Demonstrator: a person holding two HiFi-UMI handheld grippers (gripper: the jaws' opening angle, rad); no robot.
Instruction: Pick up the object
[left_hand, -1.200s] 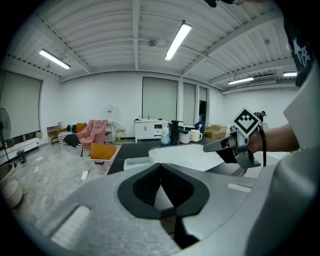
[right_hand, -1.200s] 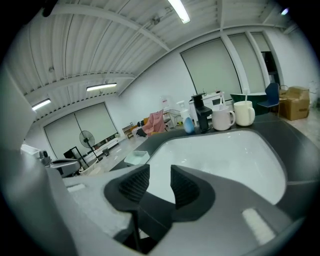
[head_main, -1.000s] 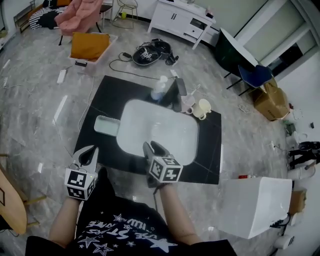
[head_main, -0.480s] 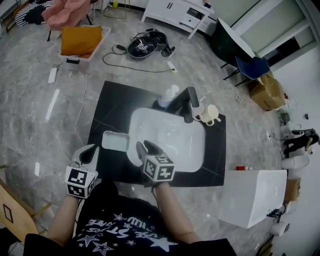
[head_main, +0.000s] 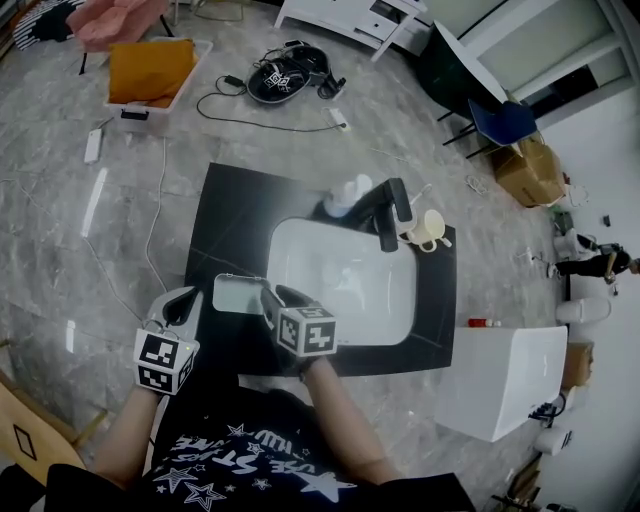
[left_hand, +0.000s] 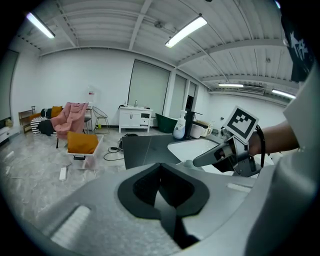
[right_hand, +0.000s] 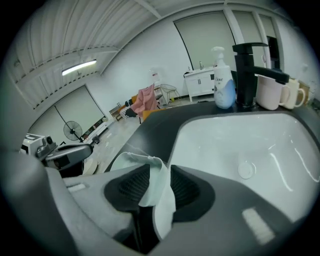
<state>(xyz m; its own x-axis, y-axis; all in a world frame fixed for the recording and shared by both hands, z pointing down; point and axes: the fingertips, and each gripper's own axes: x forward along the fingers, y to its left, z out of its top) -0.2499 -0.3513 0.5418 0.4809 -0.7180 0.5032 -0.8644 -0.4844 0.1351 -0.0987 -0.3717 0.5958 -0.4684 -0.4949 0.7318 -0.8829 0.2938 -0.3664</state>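
Observation:
The object is a pale green shallow dish (head_main: 235, 293) on the black countertop (head_main: 235, 220), just left of the white sink (head_main: 395, 300). My right gripper (head_main: 273, 297) is at the dish's right edge. In the right gripper view, the dish's rim (right_hand: 159, 192) is pinched between the dark pads and my right gripper (right_hand: 152, 187) is shut on it. My left gripper (head_main: 180, 305) hangs off the counter's front left corner, apart from the dish. In the left gripper view, my left gripper (left_hand: 162, 192) is shut with nothing in it.
Behind the sink (right_hand: 260, 145) stand a black faucet (head_main: 385, 210), a soap bottle (head_main: 348, 192) and pale cups (head_main: 428, 228). A white box (head_main: 505, 380) stands right of the counter. An orange cushion (head_main: 150, 70) and cables (head_main: 290, 75) lie on the marble floor beyond.
My right gripper moved left from the sink's front edge to the green dish and shut on its rim. The left gripper kept its place.

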